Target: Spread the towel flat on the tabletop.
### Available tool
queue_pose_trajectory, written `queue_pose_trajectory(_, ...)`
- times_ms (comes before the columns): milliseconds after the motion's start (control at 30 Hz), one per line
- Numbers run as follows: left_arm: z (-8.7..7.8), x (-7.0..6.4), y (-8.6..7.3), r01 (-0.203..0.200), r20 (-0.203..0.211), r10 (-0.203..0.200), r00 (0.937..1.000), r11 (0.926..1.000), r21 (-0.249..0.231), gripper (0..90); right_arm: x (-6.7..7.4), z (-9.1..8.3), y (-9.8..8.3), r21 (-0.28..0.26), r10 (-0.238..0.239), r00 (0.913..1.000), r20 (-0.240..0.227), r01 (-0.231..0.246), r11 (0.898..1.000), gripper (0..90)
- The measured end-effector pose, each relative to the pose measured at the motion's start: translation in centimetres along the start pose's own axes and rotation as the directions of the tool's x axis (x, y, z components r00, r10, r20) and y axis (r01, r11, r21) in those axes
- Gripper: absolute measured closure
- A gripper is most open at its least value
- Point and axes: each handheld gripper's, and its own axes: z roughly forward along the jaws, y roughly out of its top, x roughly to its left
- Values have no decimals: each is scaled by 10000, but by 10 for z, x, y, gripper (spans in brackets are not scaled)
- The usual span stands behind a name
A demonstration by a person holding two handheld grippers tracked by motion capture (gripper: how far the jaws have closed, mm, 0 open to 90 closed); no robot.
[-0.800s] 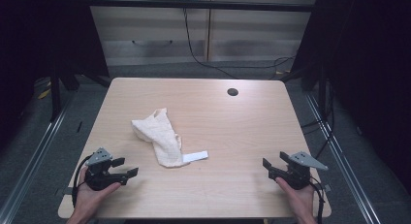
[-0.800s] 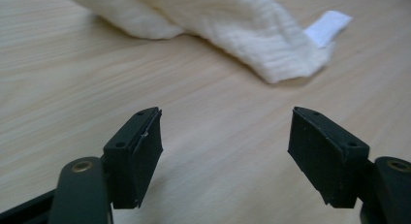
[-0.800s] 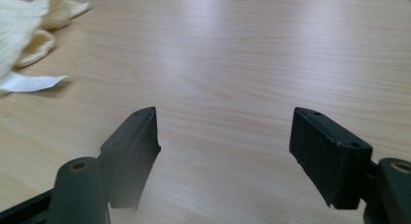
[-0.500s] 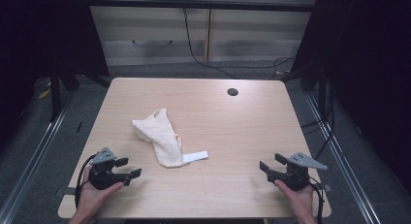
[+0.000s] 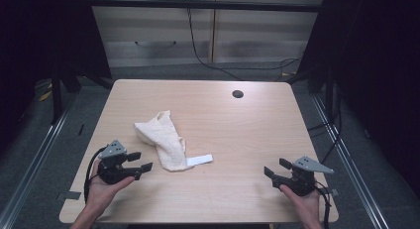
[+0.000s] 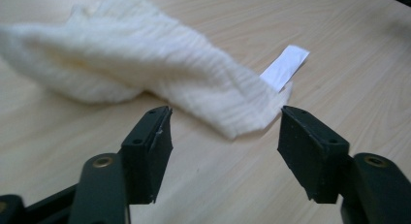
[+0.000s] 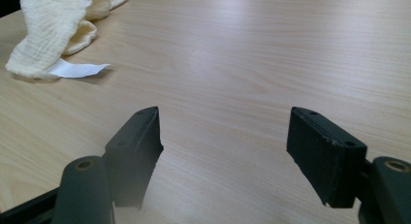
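Near the front-left of the surface (image 5: 237, 125) lies the cream cloth (image 5: 161, 137), crumpled into a long loose heap with a white label (image 5: 199, 160) sticking out flat from its nearer end. It rests on the wood alone, touched by nothing, and its slack folds tell me it was dropped rather than laid out.

I have my left tongs (image 5: 138, 162) just beside that nearer end, pointing at it, with the jaws standing well apart and nothing between them. In the left gripper view the cloth's narrow tip sits right ahead of the gap, so I judge this hand is lined up to take that end; the wide opening suits a soft, bulky edge.

My right tongs (image 5: 275, 168) sit well apart from the cloth, near the front-right corner, jaws also spread and empty over bare wood. From the right gripper view the cloth is far off at the upper left. I read that hand as waiting, kept clear so it does not crowd the first grab.

A dark round hole (image 5: 237, 94) sits toward the far edge, out of the way.
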Motion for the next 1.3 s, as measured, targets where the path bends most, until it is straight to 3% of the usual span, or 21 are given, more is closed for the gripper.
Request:
queue_pose_trajectory(167, 18, -3, 23, -276, 332, 269, 9991, 9994, 206, 443, 1, 3, 0, 137, -27, 9997, -231, 30, 9999, 276)
queue_pose_trajectory(233, 26, -5, 27, -463, 176, 458, 9988, 9986, 270, 457, 2, 3, 0, 128, -92, 9997, -236, 95, 9999, 276)
queue_pose_trajectory(333, 36, -6, 26, -495, 370, 481, 9982, 9981, 368, 461, 3, 3, 0, 194, -155, 9996, -238, 160, 9997, 276)
queue_pose_trajectory(367, 49, -9, 22, -453, 527, 419, 9977, 9968, 653, 481, 3, 2, 0, 217, -233, 9995, -197, 237, 9995, 276)
queue_pose_trajectory(400, 54, -11, 21, -663, 566, 610, 9965, 9932, 961, 480, 3, 2, 0, 196, -194, 9996, -221, 199, 9996, 276)
queue_pose_trajectory(600, 71, -22, 22, -1022, 1158, 867, 9895, 9856, 1348, 511, 3, 2, 0, 262, -305, 9993, -195, 310, 9992, 271)
queue_pose_trajectory(767, 85, -29, 18, -1256, 1207, 1047, 9872, 9755, 1809, 569, 3, 2, 0, 284, -119, 9996, -269, 127, 9995, 266)
queue_pose_trajectory(1067, 103, -29, 14, -1293, 1440, 995, 9846, 9680, 2149, 561, 2, 3, 0, 330, -185, 9993, -329, 196, 9993, 266)
queue_pose_trajectory(1167, 109, -30, 10, -1497, 1451, 1181, 9823, 9613, 2312, 558, 2, 2, 0, 340, -183, 9993, -313, 194, 9992, 265)
queue_pose_trajectory(1233, 109, -31, 10, -1472, 1456, 1161, 9825, 9631, 2253, 555, 2, 2, 0, 347, -186, 9993, -318, 197, 9992, 265)
queue_pose_trajectory(1300, 109, -31, 10, -1574, 1452, 1260, 9814, 9601, 2311, 556, 2, 2, 0, 350, -194, 9992, -345, 206, 9992, 265)
